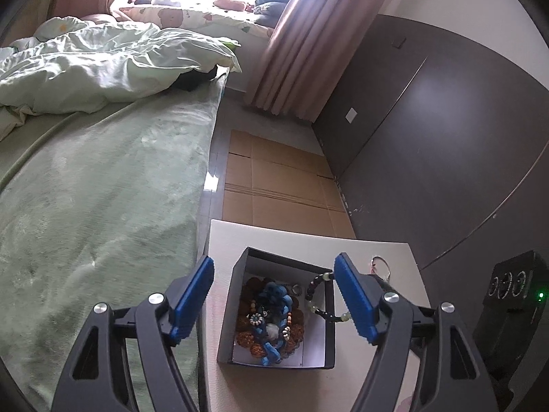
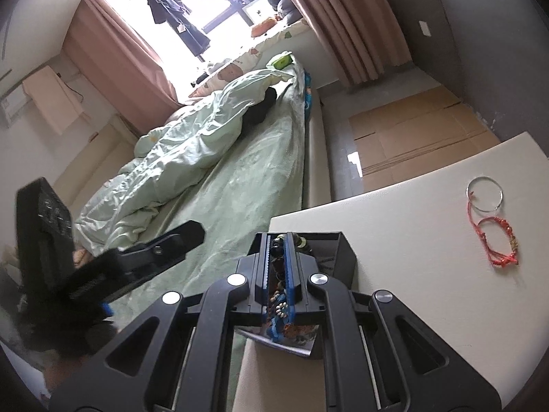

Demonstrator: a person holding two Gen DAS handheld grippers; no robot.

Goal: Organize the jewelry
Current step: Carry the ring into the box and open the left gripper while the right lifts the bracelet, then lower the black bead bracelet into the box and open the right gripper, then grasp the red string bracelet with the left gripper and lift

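A: Left claw (image 1: 274,300) wide open, hanging over the black box (image 1: 240,312). Box sits between its blue pads (image 1: 192,304), nothing gripped.

B: Right claw?

A: Right claw (image 2: 277,271) nearly closed, pinching a dark beaded bracelet (image 1: 317,295). Beads show in the slot between its pads. From the left wrist view, the bracelet loops over the box's right wall, just inside the left claw's right pad.

B: Box contents?

A: Brown bead strand (image 1: 295,319), blue cord piece (image 1: 274,309), small ring (image 1: 296,289). All piled below the left claw's midline.

B: Anything outside the box?

A: Yes. Thin silver bangle (image 2: 485,194) and red cord bracelet (image 2: 501,240) on the white counter (image 2: 411,257), well right of the right claw, ahead of its tips. They overlap at one edge.

B: Box position on counter?

A: Near the counter's left edge, next to the bed (image 1: 103,189). Green blanket lies left of both claws. Cardboard (image 1: 281,185) on the floor beyond the counter.
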